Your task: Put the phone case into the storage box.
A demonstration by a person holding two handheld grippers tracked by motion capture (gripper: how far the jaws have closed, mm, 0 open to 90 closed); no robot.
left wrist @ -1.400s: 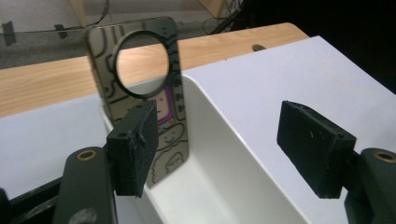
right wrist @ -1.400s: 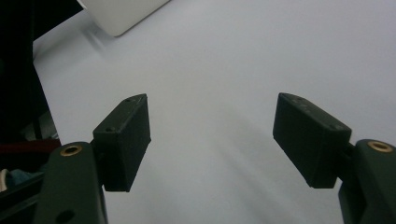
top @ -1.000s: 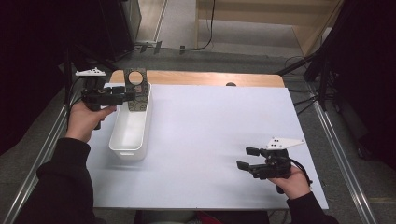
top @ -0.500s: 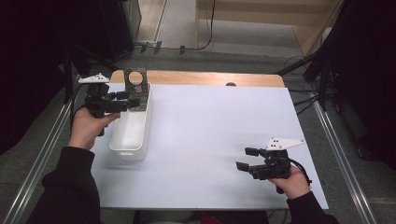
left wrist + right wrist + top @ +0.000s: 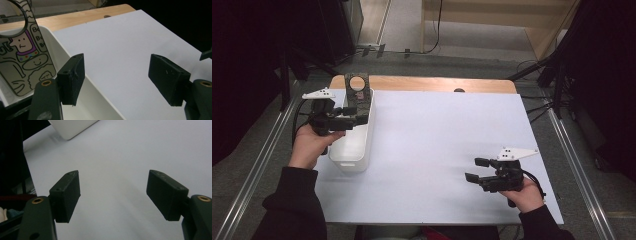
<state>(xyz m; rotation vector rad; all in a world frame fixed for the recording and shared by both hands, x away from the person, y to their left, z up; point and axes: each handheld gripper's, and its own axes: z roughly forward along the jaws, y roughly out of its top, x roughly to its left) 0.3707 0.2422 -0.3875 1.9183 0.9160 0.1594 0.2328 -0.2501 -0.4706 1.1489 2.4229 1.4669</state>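
the white bin sits along the surface's edge at nine o'clock, its long side running toward twelve, its far end near the bare wood strip at the back. a patterned hanger card with a round hole stands tilted in the bin's far end, leaning on the wall; in the left claw view it shows cartoon faces and stands at ten o'clock of the jaws. from the bin's inner wall to the three o'clock edge the white sheet lies bare, wide room to move across.

the left claw hangs over the bin's inner rim, pointing toward three o'clock, level, held by the left hand from the nine o'clock side. its jaws are released, spread wide with nothing between them; in its own view one pad stands over the bin wall and the other over the sheet.

the right claw rests low near five o'clock, well apart from the bin, pointing toward nine o'clock, with the right hand gripping from behind. its jaws are released too, parted over bare sheet.

the surface is a white sheet on a wooden top. metal rails run along both sides, grey floor lies around, and dark stands and cables sit beyond twelve o'clock.
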